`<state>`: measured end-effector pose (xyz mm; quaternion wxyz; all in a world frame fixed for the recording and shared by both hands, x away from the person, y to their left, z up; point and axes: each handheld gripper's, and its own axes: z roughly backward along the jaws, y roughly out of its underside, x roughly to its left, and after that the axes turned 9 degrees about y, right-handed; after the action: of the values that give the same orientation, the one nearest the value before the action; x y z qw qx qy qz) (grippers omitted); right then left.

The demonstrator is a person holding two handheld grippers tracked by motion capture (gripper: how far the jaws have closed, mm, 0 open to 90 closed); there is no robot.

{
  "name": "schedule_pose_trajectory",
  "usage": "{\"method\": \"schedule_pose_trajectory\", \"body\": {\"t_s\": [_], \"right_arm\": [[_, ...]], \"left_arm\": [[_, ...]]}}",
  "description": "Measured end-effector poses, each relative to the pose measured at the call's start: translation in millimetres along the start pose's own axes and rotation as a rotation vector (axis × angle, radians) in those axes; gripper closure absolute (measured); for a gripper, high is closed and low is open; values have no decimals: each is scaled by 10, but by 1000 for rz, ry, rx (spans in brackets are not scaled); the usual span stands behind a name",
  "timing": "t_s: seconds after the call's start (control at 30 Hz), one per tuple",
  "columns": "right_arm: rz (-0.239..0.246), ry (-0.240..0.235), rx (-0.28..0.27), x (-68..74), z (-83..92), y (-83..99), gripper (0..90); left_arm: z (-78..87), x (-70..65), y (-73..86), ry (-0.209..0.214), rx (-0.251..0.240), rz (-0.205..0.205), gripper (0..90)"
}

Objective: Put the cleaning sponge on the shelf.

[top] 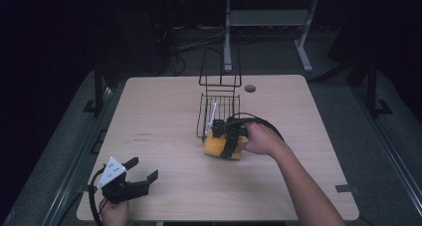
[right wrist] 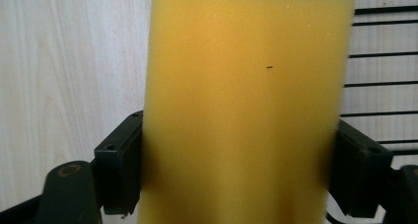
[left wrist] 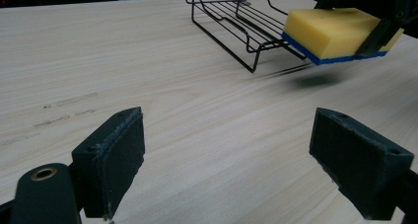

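Dim room, one pale wooden bench lit from above

The bench [top: 164,151] has a light wood-grain top with a round grommet hole [top: 250,88] toward one o'clock. Beyond it, at twelve o'clock, a grey metal desk frame [top: 263,24] stands on dark carpet [top: 348,106], with cables [top: 194,42] strewn at eleven o'clock. The walls are lost in darkness.

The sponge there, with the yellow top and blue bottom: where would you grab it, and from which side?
Across its two long side faces, about as the right gripper does now: one jaw on each flank of the sponge, coming from the short end nearest the person. It is a flat, soft block, narrow enough to fit between the jaws. The wire rack stands beyond its far end, so that side looks awkward.
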<state>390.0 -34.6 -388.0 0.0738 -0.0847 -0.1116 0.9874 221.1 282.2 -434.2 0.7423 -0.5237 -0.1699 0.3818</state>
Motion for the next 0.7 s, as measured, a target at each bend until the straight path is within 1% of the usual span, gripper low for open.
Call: {"method": "schedule_pose_trajectory", "body": {"t_s": [0.03,0.1,0.17,0.27,0.3,0.37,0.43,0.5,0.53,0.57,0.67,0.7], "right_arm": [[-10,3,-3,-32,-3,12,213],[-19,-1,8,-47,-26,22,213],[-21,-4,9,-58,-42,28,213],[-26,-11,5,-77,-50,32,213],[-25,-12,2,-96,-55,36,213],[-12,4,28,-128,-52,23,213],[-7,7,33,-140,-44,12,213],[-20,2,18,-195,-16,-10,214],[-20,2,18,-195,-16,-10,214],[-17,13,24,-202,-13,-15,213],[-7,19,29,-248,-2,-41,214],[-16,3,17,-290,1,-55,214]], "left_arm": [[0,2,2,0,1,1,130],[-6,-1,3,2,2,3,130],[-8,-5,1,2,5,-6,130],[-11,-11,-1,5,7,-7,130],[-12,-11,-1,5,8,-8,130],[-11,-9,-1,3,7,-7,130],[-9,-5,0,2,6,-6,130],[-4,0,-1,1,5,-3,130],[-4,0,-1,1,5,-3,130],[-6,0,1,2,-1,0,130],[-3,4,2,2,3,-1,130],[-6,4,3,3,-1,2,130]]}}
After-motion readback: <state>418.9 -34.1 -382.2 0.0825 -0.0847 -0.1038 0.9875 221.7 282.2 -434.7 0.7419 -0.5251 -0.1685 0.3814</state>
